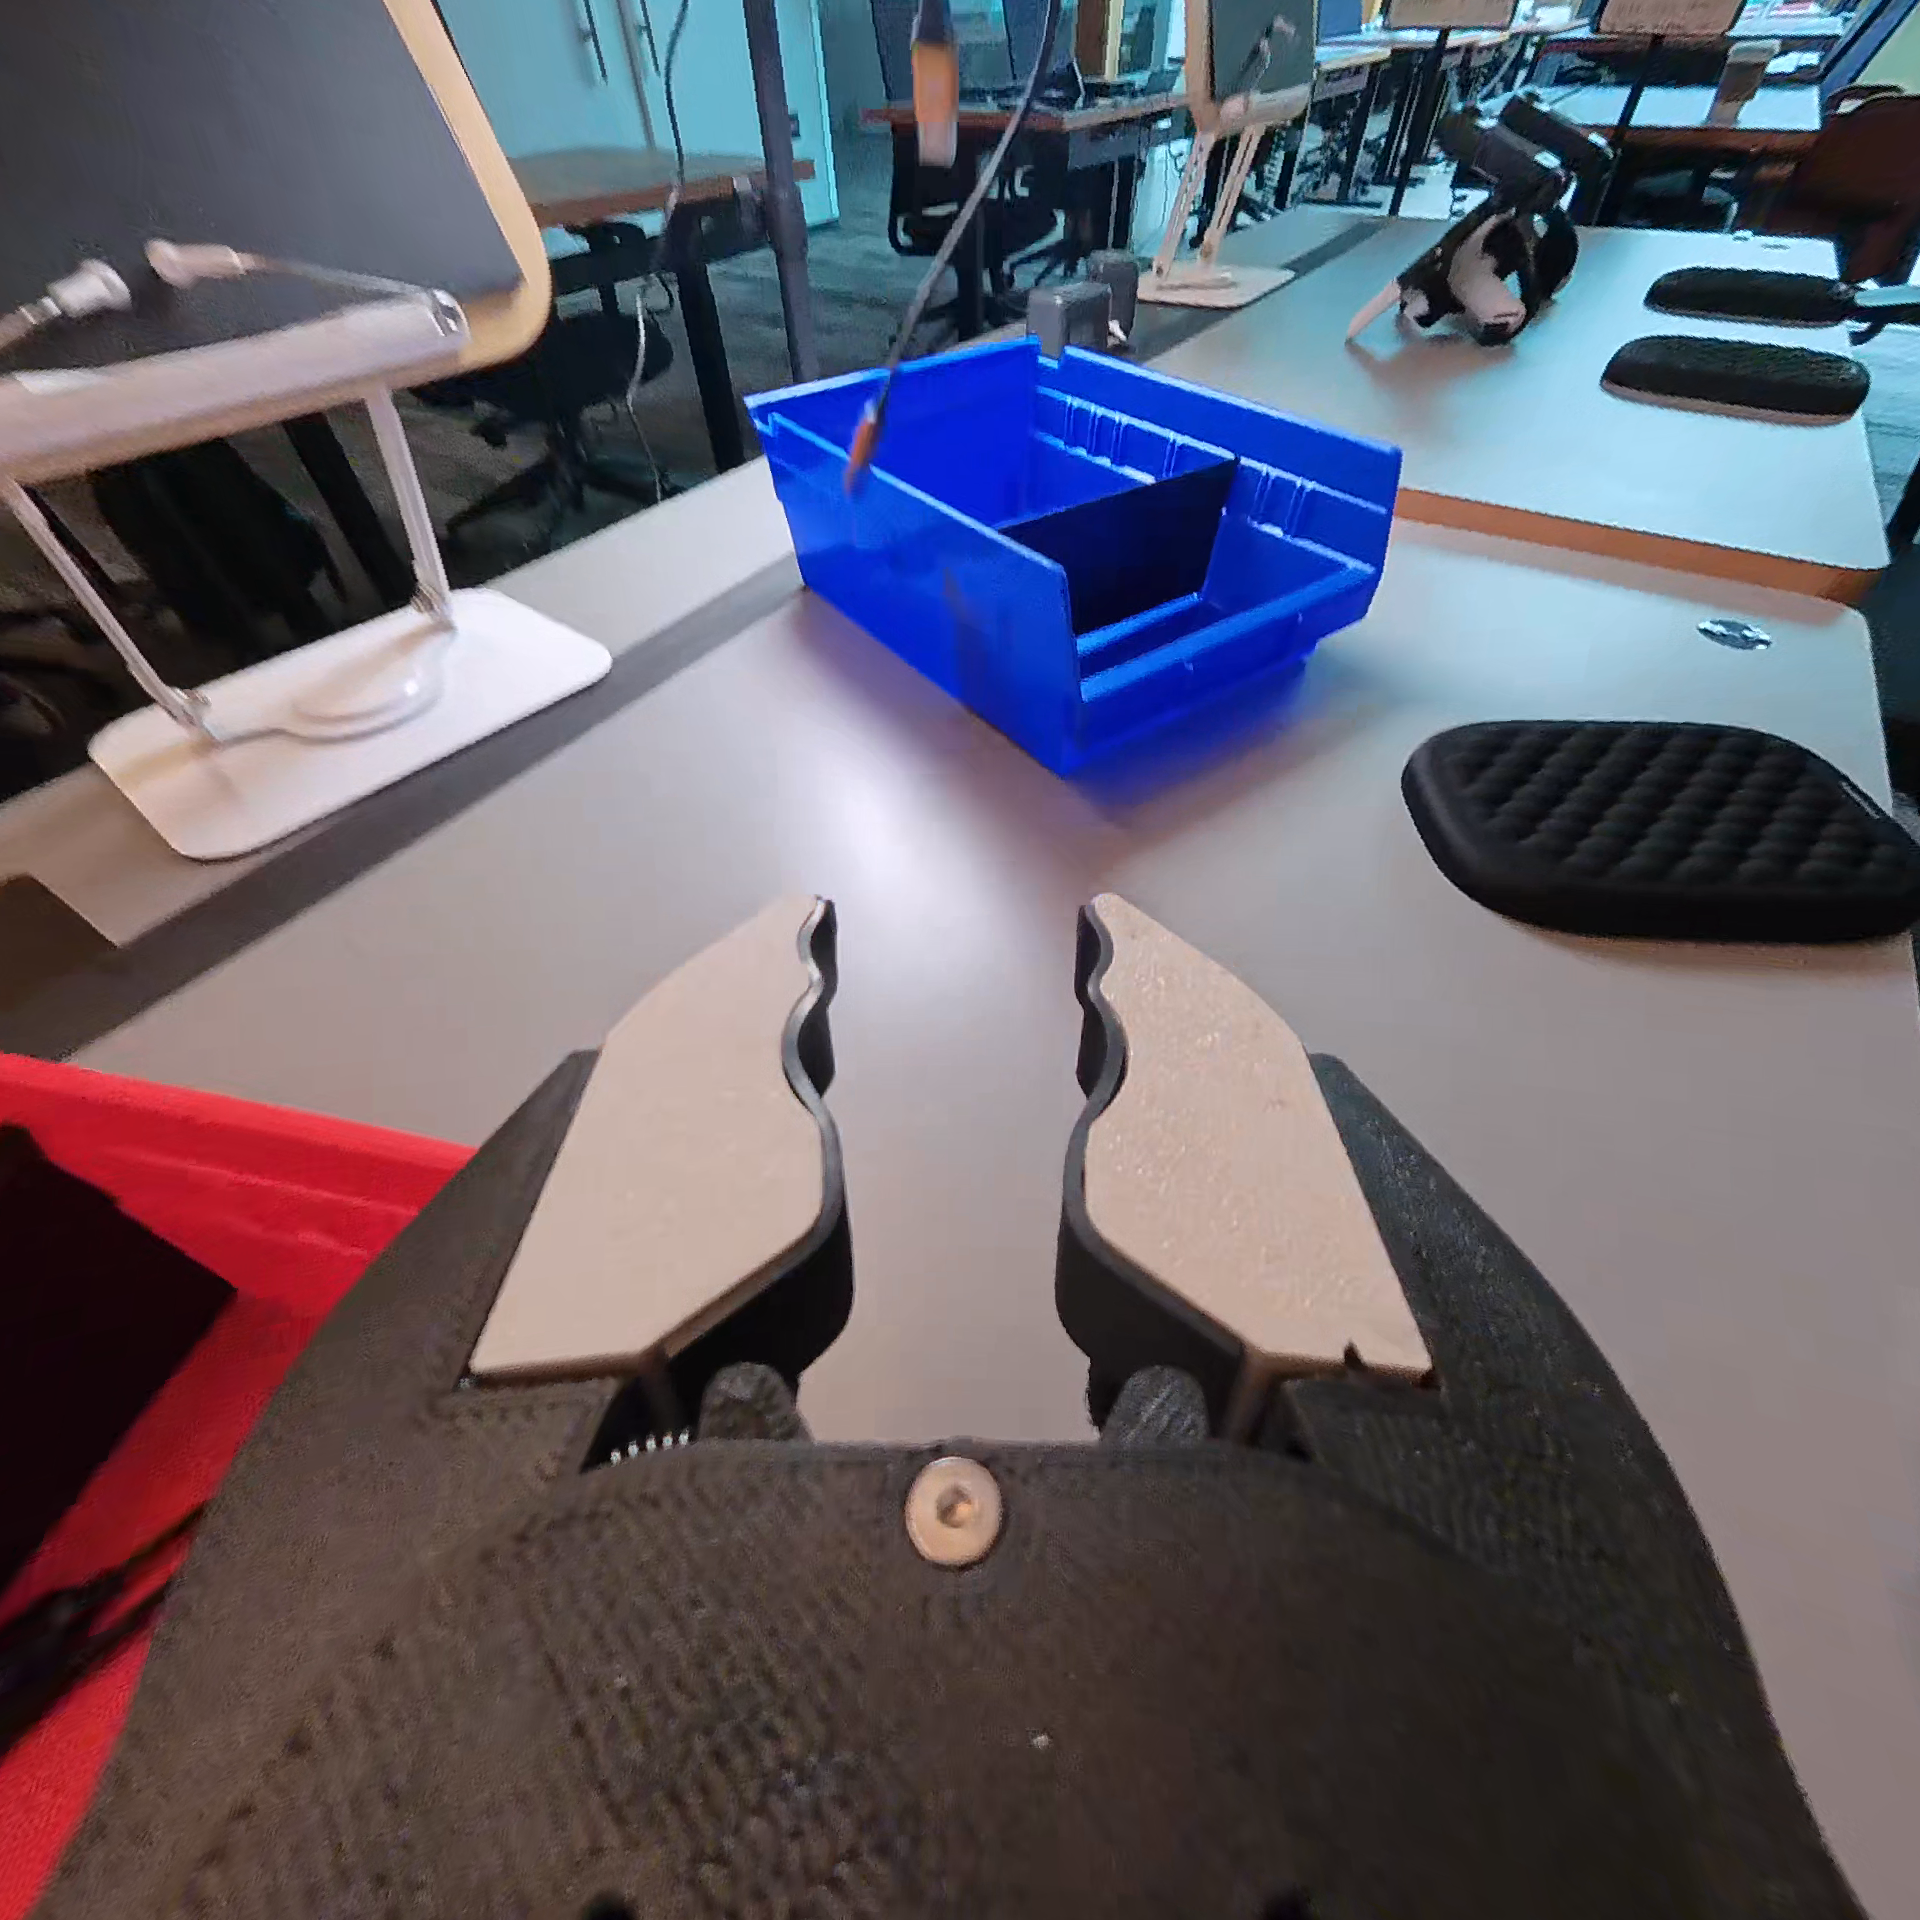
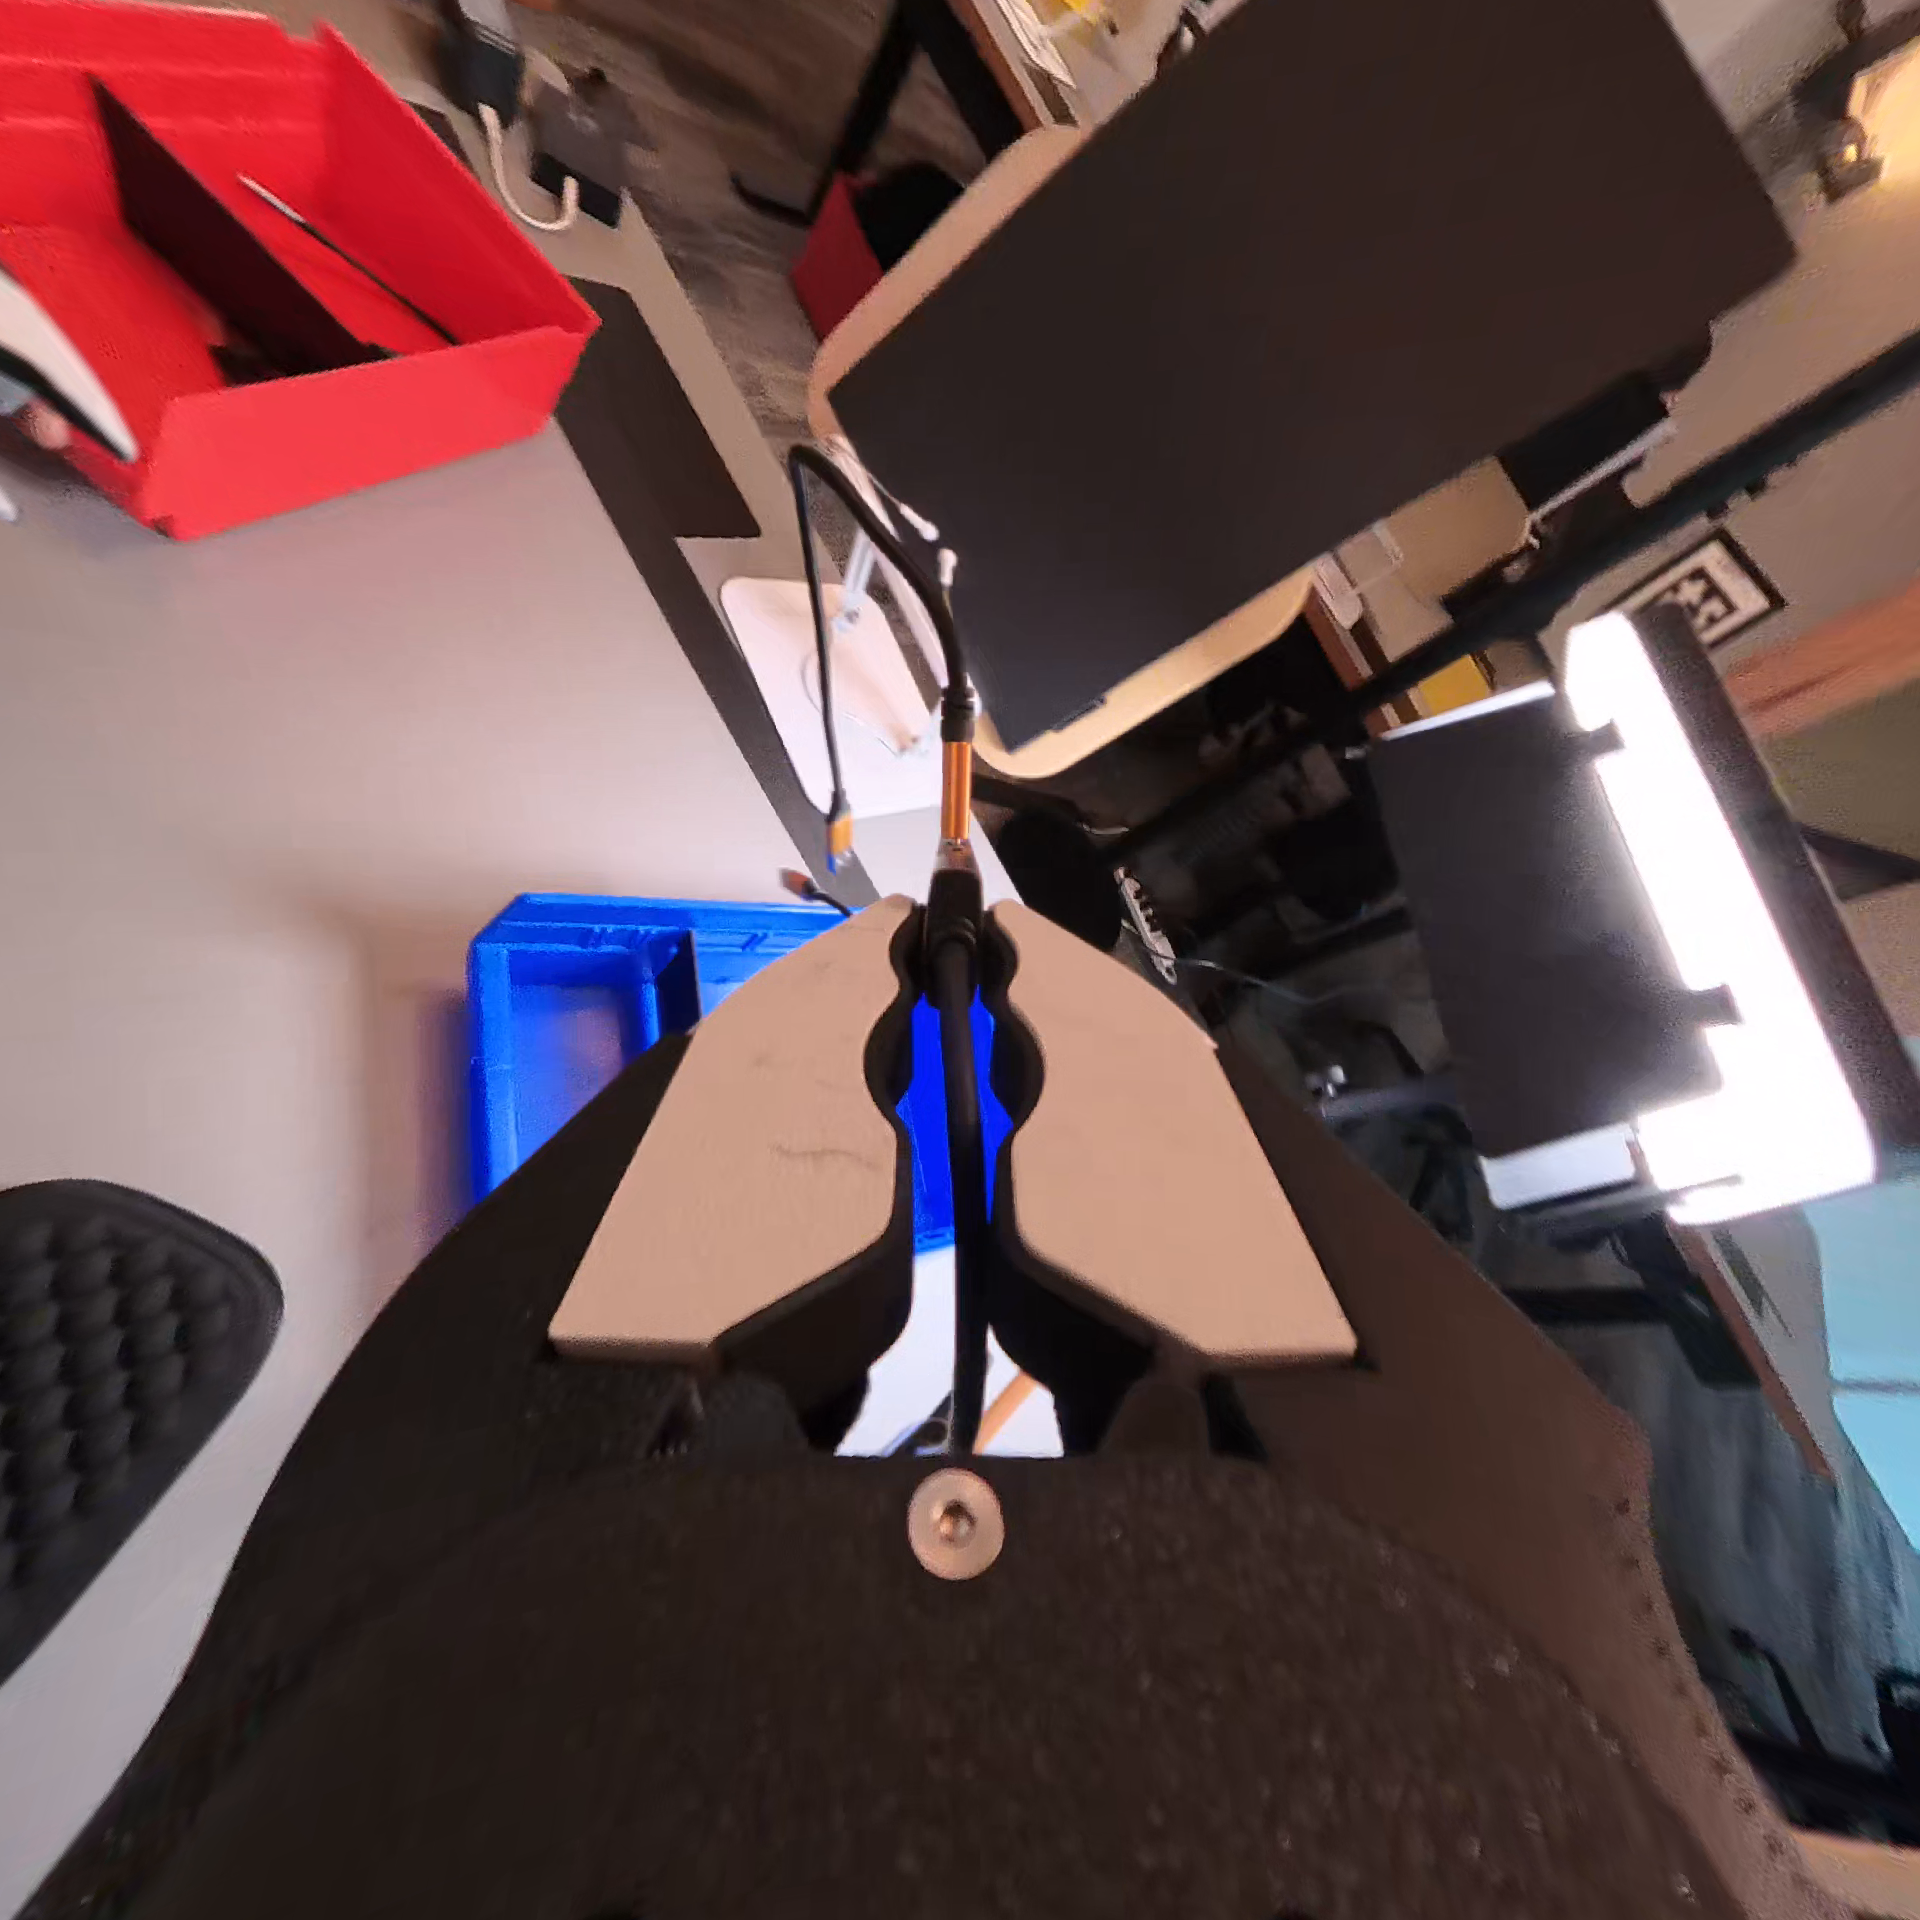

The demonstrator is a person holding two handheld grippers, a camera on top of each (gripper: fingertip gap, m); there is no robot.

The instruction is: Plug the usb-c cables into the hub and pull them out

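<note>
In the right wrist view my right gripper is shut on a black cable that runs back between the fingers. The cable's black end sticks out past the fingertips and meets an orange-sleeved plug on another black cable that loops upward. A second orange plug hangs loose to the left. In the left wrist view my left gripper is open and empty above the grey table. A blurred orange plug dangles on a black cable over the blue bin's far left wall. I cannot make out a hub.
A blue bin with a black divider stands ahead of the left gripper; it also shows under the right gripper. A red bin is at the left. A white stand carries a dark panel. A black padded rest lies at right. The left gripper's tips are roughly 40 cm from the right gripper's.
</note>
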